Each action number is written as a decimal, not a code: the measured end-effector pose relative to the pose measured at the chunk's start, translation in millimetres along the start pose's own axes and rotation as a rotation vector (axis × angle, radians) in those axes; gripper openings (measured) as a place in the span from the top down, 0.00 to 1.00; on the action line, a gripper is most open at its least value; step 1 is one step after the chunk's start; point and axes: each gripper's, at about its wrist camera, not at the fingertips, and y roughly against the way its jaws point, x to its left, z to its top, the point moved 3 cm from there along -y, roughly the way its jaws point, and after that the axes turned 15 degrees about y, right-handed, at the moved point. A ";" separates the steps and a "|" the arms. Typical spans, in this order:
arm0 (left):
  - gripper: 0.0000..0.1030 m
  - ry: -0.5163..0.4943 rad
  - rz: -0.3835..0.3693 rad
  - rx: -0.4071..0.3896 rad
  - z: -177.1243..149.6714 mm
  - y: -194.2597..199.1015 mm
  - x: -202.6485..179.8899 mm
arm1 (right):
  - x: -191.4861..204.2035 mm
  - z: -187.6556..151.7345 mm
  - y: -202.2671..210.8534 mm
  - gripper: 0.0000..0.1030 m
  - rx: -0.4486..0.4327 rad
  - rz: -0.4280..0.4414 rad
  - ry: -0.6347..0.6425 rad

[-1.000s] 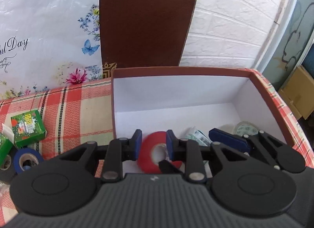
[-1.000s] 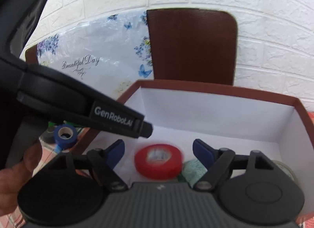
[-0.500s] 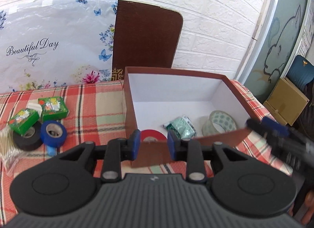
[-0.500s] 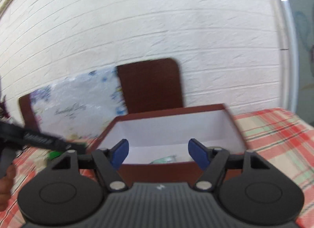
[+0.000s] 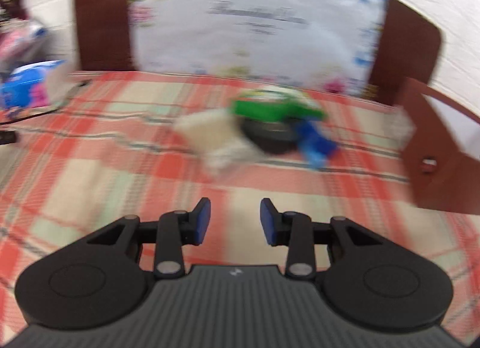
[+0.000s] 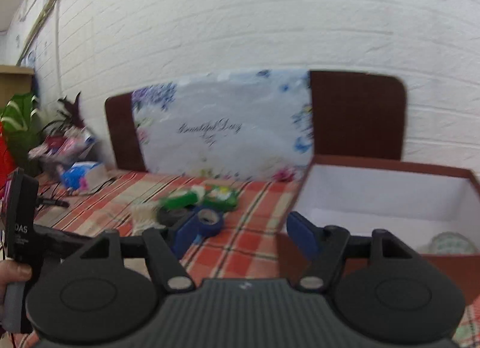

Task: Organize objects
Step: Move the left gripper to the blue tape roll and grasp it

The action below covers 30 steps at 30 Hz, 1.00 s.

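While both jaws gape empty, the blue tape roll (image 6: 210, 220) lies beyond the left gripper (image 5: 235, 221).

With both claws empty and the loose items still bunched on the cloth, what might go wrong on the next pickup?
1. The blue tape roll, black tape roll and green boxes lie packed together, so the open left claw may close on two things or knock a neighbour.
2. The left wrist view is heavily blurred, so aiming may be off.
3. The open right claw sits near the box wall and could bump it.
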 end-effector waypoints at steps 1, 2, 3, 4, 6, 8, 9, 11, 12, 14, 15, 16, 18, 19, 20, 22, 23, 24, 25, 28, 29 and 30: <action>0.63 0.006 0.019 -0.018 -0.6 -5.3 12.3 | 10.4 0.4 -18.6 0.36 0.027 0.029 0.010; 0.63 0.013 0.035 -0.016 -3.9 -11.8 23.2 | 19.0 1.3 -37.3 0.36 0.053 0.053 0.019; 0.63 0.028 0.028 -0.015 -9.3 -17.3 33.6 | 24.7 2.3 -58.6 0.36 0.080 0.073 0.020; 0.62 0.025 -0.017 -0.081 -15.5 -12.4 37.8 | 28.3 3.3 -77.6 0.36 0.104 0.087 0.006; 0.55 0.013 -0.046 -0.119 -20.6 -10.5 36.0 | 26.3 4.5 -115.2 0.33 0.134 0.109 -0.060; 0.50 0.002 -0.051 -0.123 -19.7 -13.1 31.0 | 21.2 4.4 -146.9 0.21 0.142 0.140 -0.147; 0.50 0.002 -0.053 -0.128 -19.5 -13.3 29.9 | 19.4 4.2 -160.8 0.19 0.162 0.143 -0.176; 0.50 0.028 -0.074 -0.130 -17.1 -14.1 31.1 | 21.2 3.3 -187.2 0.20 0.199 0.130 -0.198; 0.50 0.047 -0.086 -0.129 -15.9 -15.1 34.1 | 23.5 2.6 -198.3 0.22 0.210 0.133 -0.195; 0.50 0.071 -0.100 -0.129 -13.8 -16.3 35.1 | 26.8 -2.7 -216.6 0.31 0.255 0.172 -0.201; 0.50 0.074 -0.102 -0.131 -14.7 -14.6 35.6 | 26.5 -5.1 -218.6 0.42 0.259 0.173 -0.212; 0.50 0.076 -0.103 -0.131 -14.4 -15.0 35.1 | 25.9 -5.1 -213.9 0.42 0.249 0.164 -0.211; 0.50 0.082 -0.105 -0.132 -20.9 -13.2 42.9 | 28.1 -4.6 -199.9 0.42 0.249 0.170 -0.195; 0.50 0.085 -0.107 -0.132 -21.6 -12.7 44.4 | 30.9 -5.1 -187.2 0.42 0.239 0.166 -0.165; 0.50 0.088 -0.108 -0.132 -22.0 -12.3 44.8 | 34.5 -6.8 -172.2 0.42 0.232 0.156 -0.125; 0.50 0.088 -0.113 -0.128 -21.0 -13.3 46.0 | 42.4 -15.0 -136.8 0.42 0.237 0.136 -0.043; 0.48 0.085 -0.118 -0.124 -20.8 -13.3 45.9 | 46.4 -21.3 -117.1 0.42 0.238 0.128 0.011; 0.44 0.081 -0.128 -0.118 -20.7 -13.5 45.6 | 50.4 -29.4 -97.2 0.41 0.238 0.110 0.077; 0.43 0.073 -0.133 -0.109 -20.6 -13.3 44.6 | 54.5 -37.7 -79.1 0.41 0.240 0.091 0.138; 0.44 0.058 -0.149 -0.041 -19.2 -7.7 32.4 | 61.3 -67.2 -29.0 0.39 0.265 0.052 0.259; 0.48 0.092 -0.208 0.006 -18.8 -2.5 25.1 | 60.3 -75.7 -15.6 0.32 0.267 0.035 0.266; 0.49 0.120 -0.272 0.052 -19.1 2.9 15.4 | 57.8 -83.1 -3.8 0.25 0.263 0.023 0.257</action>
